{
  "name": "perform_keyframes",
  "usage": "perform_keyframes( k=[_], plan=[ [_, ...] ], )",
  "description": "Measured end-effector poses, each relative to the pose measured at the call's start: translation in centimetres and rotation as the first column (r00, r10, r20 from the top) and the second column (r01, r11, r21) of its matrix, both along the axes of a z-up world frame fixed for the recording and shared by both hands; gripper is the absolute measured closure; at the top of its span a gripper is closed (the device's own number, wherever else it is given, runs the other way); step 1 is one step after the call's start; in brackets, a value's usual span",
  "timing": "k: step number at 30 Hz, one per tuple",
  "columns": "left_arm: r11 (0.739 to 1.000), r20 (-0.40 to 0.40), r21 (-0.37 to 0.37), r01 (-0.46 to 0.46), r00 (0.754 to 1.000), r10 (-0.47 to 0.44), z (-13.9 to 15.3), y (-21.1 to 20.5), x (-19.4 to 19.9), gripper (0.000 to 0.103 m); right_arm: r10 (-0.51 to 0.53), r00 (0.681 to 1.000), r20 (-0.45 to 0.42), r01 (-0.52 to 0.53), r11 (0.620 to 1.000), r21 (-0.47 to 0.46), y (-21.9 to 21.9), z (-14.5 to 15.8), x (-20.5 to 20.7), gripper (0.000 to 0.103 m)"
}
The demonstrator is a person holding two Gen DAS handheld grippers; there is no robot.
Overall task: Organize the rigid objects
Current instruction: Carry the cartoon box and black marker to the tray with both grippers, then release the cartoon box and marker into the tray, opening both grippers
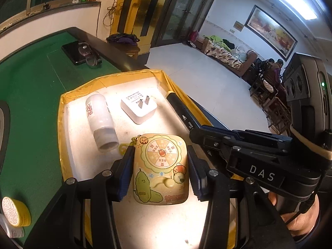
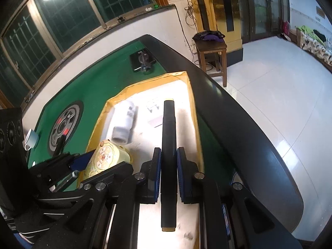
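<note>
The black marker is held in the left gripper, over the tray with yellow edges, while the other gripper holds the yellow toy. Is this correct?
Not quite. The black marker is held in the right gripper, as the right wrist view shows. It is over the tray with yellow edges, and the left gripper holds the yellow toy.

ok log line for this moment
left gripper: shut on toy | right gripper: shut on marker | both over tray
</note>
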State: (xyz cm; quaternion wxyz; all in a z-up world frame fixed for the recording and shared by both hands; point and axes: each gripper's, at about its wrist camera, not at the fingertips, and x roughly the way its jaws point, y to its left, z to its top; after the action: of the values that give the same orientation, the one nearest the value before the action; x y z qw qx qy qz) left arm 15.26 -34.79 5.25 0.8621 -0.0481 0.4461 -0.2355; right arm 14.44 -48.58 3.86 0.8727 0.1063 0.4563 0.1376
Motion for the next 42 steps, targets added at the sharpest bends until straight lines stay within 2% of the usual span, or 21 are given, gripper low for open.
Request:
perform_keyframes(
  k=[5, 11, 14, 19, 22, 30, 33, 38, 42],
  plan=[
    [0.999, -0.039, -0.018, -0.034, 0.999, 0.033, -0.7, 0.5, 0.8, 0.057, 0.018, 0.998, -0.056, -0.016, 0.999, 0.03, -0.4, -0.7, 2.1, 0.09],
    [1.0, -0.077, 0.016, -0.018, 0.997, 0.019, -2.3, -0.6, 0.4, 0.057, 0.009, 0.996, -0.084, -0.004, 0.999, 0.053, -0.6, -1.0, 3.9, 0.09],
    [0.999, -0.083, 0.039, -0.015, 0.996, 0.018, -2.4, -1.1, 0.2, 0.057, 0.011, 0.994, -0.105, -0.007, 0.999, 0.043, -0.3, -1.2, 4.9, 0.09],
    [0.999, -0.097, 0.047, -0.01, 0.995, 0.015, -2.4, -1.4, 0.0, 0.057, -0.005, 0.994, -0.112, 0.001, 0.999, -0.037, 0.9, -1.0, 5.4, 0.09],
    [0.998, -0.095, 0.062, -0.001, 0.995, 0.006, -2.4, -1.7, -0.2, 0.057, -0.018, 0.994, -0.109, 0.013, 0.999, -0.052, 1.0, -1.0, 5.8, 0.089],
    [1.0, -0.155, -0.008, -0.011, 0.988, 0.009, -2.0, -0.7, -0.2, 0.054, -0.017, 0.995, -0.101, 0.011, 0.998, -0.059, 1.3, -0.5, 5.1, 0.081],
    [0.998, -0.132, -0.059, -0.03, 0.991, 0.022, -0.9, 0.3, -1.2, 0.054, -0.03, 0.998, -0.062, 0.026, 0.998, -0.059, 1.2, 0.4, 3.4, 0.079],
    [0.993, -0.044, -0.121, 0.005, 0.999, -0.011, 2.4, 1.7, -4.8, 0.054, -0.059, 0.995, 0.083, 0.061, 0.998, -0.027, 0.9, 3.7, -2.1, 0.078],
    [0.986, 0.044, -0.165, -0.021, 0.999, 0.029, 5.0, 4.7, -8.1, 0.054, -0.076, 0.977, 0.199, 0.074, 0.997, 0.019, 1.1, 6.4, -6.7, 0.061]
  ],
)
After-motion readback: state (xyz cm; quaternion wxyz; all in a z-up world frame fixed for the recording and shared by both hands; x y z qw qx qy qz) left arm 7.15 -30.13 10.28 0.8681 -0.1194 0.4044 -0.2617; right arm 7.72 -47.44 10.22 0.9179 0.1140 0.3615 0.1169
